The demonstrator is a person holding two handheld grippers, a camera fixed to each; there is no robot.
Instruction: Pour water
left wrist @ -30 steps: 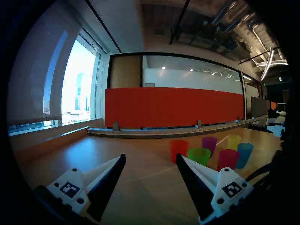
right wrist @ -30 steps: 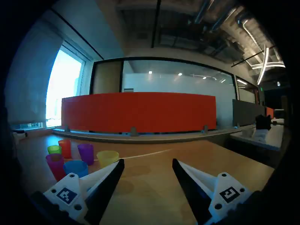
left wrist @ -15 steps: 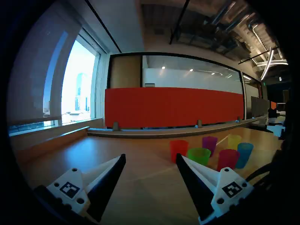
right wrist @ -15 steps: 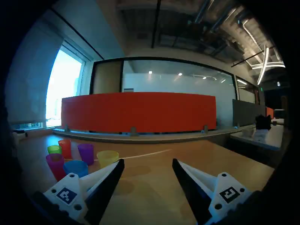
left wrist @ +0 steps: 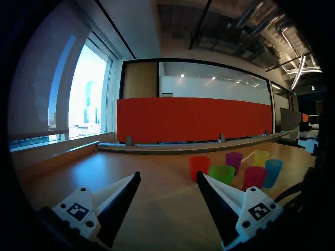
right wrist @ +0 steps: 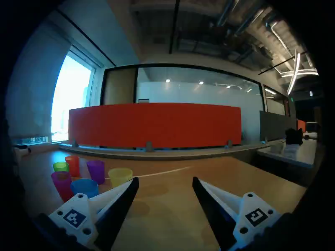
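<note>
Room: long red partition panel [left wrist: 192,119] across the far edge of the desk, bright window [left wrist: 88,104] at 9 o'clock in the left gripper view.

Surface: pale wooden table [left wrist: 125,163], bare directly ahead of both tools.

Task things: six translucent plastic cups, all upright with the long axis vertical, in one tight cluster.
- In the left gripper view the cluster sits at 2–3 o'clock: red cup [left wrist: 199,167], green cup [left wrist: 222,173], purple cup [left wrist: 233,161], yellow cup [left wrist: 261,158], magenta cup [left wrist: 254,177], blue cup [left wrist: 273,171].
- In the right gripper view the same cluster sits at 9–10 o'clock, the blue cup [right wrist: 84,187] and yellow cup [right wrist: 119,175] just beyond the near finger.
- Whether any cup holds water cannot be told.

Key relation: the cluster lies between the two tools, so each must swing inward.
- The green and red cups look nearest the left tool.
- The blue and yellow cups look nearest the right tool.

Left gripper [left wrist: 167,175]: fingers spread wide, nothing between them, pointing past the cups at bare table.

Right gripper [right wrist: 164,180]: likewise spread and empty, aimed to the right of the cluster.

Judgement: no cup is grasped yet. The upright walls favour a level, side-on approach.
</note>
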